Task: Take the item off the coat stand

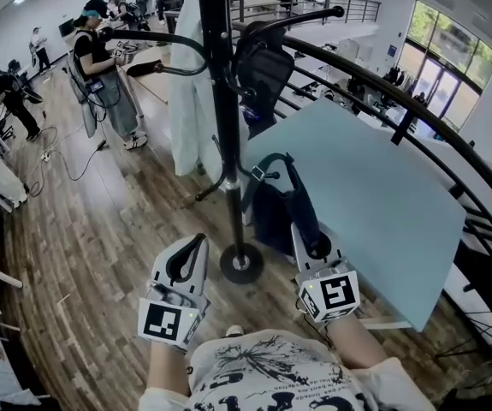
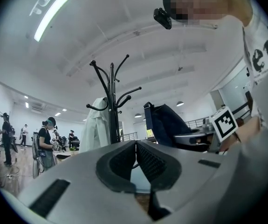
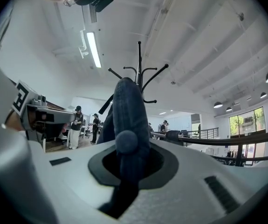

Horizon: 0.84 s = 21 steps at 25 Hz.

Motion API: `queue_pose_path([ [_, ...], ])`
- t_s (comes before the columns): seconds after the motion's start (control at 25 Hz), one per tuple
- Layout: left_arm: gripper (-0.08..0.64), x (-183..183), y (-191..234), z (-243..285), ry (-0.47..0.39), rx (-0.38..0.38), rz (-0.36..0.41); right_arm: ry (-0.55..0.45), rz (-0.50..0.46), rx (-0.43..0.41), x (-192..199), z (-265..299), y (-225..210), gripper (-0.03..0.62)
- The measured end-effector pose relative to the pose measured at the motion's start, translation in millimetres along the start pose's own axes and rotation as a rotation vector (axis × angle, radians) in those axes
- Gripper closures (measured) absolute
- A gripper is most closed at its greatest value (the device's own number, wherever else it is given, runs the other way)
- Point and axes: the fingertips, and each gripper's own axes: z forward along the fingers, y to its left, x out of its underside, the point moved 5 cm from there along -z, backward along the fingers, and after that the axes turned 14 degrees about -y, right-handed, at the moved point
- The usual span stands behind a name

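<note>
A dark navy bag (image 1: 273,214) hangs close beside the black coat stand (image 1: 216,101), just right of its pole. My right gripper (image 1: 307,234) is shut on the bag's strap (image 3: 129,111), which runs up between the jaws in the right gripper view. Whether the strap still touches a hook is hidden. My left gripper (image 1: 196,242) hovers left of the stand's round base (image 1: 241,264), shut and empty. In the left gripper view its pads (image 2: 147,160) meet at the tip, and the bag (image 2: 167,124) shows to the right of the stand (image 2: 111,101).
A white coat (image 1: 192,84) hangs on the far side of the stand. A pale blue table (image 1: 374,187) stands right of the bag, with a black railing (image 1: 417,118) behind it. Several people (image 1: 100,67) work at the back left on the wooden floor.
</note>
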Motion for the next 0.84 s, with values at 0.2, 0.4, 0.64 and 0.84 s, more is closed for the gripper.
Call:
queue_pose_path([
  [0.2,0.555,6.5,9.0,6.6,0.013,0.009,-0.012,0.013,0.01,0.001,3.7,8.9,-0.1,0.565],
  [0.4,0.555,14.8,10.7,15.6,0.027,0.016,-0.02,0.021,0.036,0.0,9.1,11.9,-5.0,0.566],
  [0.64,0.555,18.8,20.5,20.4,0.03,0.014,-0.02,0.03,0.057,0.006,10.2,20.1,-1.4,0.566],
  [0.84,0.555,30.0,20.9,27.4,0.046,0.013,-0.019,0.032,0.043,0.018,19.1,24.9,-8.5,0.566],
])
